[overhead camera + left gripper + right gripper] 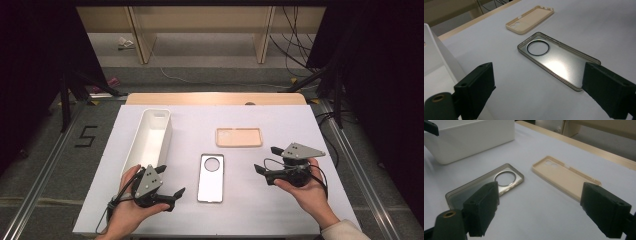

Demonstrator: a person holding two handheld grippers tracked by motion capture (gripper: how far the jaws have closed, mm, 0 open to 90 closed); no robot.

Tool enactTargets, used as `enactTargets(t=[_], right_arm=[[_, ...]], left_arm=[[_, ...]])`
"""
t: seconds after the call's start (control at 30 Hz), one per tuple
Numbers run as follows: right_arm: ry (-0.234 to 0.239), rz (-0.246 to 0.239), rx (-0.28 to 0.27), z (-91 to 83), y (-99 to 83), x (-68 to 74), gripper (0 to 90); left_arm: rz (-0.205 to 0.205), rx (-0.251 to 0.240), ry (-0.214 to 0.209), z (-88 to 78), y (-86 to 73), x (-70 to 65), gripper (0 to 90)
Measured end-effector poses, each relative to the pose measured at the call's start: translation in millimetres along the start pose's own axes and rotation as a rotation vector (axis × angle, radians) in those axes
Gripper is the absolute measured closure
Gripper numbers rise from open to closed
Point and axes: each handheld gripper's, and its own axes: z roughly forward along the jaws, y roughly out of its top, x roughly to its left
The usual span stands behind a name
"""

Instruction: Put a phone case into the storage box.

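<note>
Presently the clear phone case (210, 177) lies lengthwise near-to-far between both wide-open, empty grippers, left gripper (169, 186) nearer than right gripper (266, 159).

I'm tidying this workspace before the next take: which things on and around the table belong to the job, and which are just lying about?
In use: clear phone case, beige phone case, white bin, left gripper, right gripper, both open.
Lying about: cables, floor scraps.
</note>
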Motion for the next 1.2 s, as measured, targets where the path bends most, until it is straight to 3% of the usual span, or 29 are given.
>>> enactTargets(t=[0.2, 0.37, 0.4, 0.43, 0.47, 0.57, 0.6, 0.67, 0.7, 0.73, 0.77, 0.8, 0.83, 0.87, 0.93, 1.03, 1.2], right_arm=[[-0.002, 0.000, 0.000, -0.2, 0.1, 0.1, 16.4], [-0.002, 0.005, 0.005, 0.3, -0.2, -0.4, 16.4], [-0.003, 0.005, 0.007, 0.6, -0.5, -0.7, 16.4], [-0.003, 0.006, 0.005, 0.8, -0.6, -0.8, 16.4], [-0.004, 0.008, 0.006, 0.8, -0.6, -0.9, 16.4], [-0.004, 0.009, 0.007, 0.7, -0.5, -1.1, 16.3], [-0.004, 0.009, 0.007, 0.7, -0.5, -1.1, 16.3], [-0.003, 0.008, 0.010, 1.3, -0.5, -1.2, 16.4], [-0.003, 0.008, 0.010, 1.3, -0.5, -1.2, 16.4], [0.001, 0.007, 0.010, 1.8, -0.4, -1.2, 16.4], [0.001, 0.007, 0.010, 1.8, -0.4, -1.2, 16.4], [0.001, 0.004, 0.012, 2.0, -0.5, -1.1, 16.4], [0.001, 0.004, 0.012, 2.0, -0.5, -1.1, 16.4], [0.000, 0.006, 0.009, 1.7, -0.3, -1.1, 16.4], [0.000, 0.003, 0.006, 1.4, -0.2, -1.4, 16.3], [-0.002, 0.005, 0.001, 0.3, -0.1, -1.9, 16.3], [-0.001, 0.008, 0.000, 0.1, -0.3, -2.8, 16.3]], left_arm=[[0.010, 0.014, -0.009, 1.9, 0.9, -2.4, 11.1], [0.057, 0.044, -0.023, 6.7, 10.7, -7.0, 15.2], [0.090, 0.077, -0.040, 10.2, 15.0, -10.0, 15.6], [0.090, 0.077, -0.040, 10.2, 15.0, -10.0, 15.6], [0.148, 0.122, -0.066, 16.3, 18.3, -14.0, 15.6], [0.214, 0.193, -0.101, 25.9, 20.7, -19.5, 15.9], [0.214, 0.193, -0.101, 25.9, 20.7, -19.5, 16.0], [0.301, 0.270, -0.140, 37.8, 24.1, -27.6, 17.4], [0.301, 0.270, -0.140, 37.8, 24.1, -27.6, 17.6], [0.340, 0.311, -0.163, 45.2, 27.6, -32.2, 17.5], [0.340, 0.311, -0.163, 45.2, 27.6, -32.2, 17.6], [0.382, 0.348, -0.176, 52.6, 31.5, -36.4, 17.8], [0.382, 0.348, -0.176, 52.6, 31.5, -36.4, 17.9], [0.430, 0.375, -0.179, 59.4, 35.5, -40.7, 18.3], [0.452, 0.390, -0.186, 62.7, 37.1, -42.9, 18.6], [0.522, 0.440, -0.208, 72.4, 42.3, -48.9, 18.8], [0.583, 0.487, -0.227, 85.5, 44.3, -57.5, 19.6]])
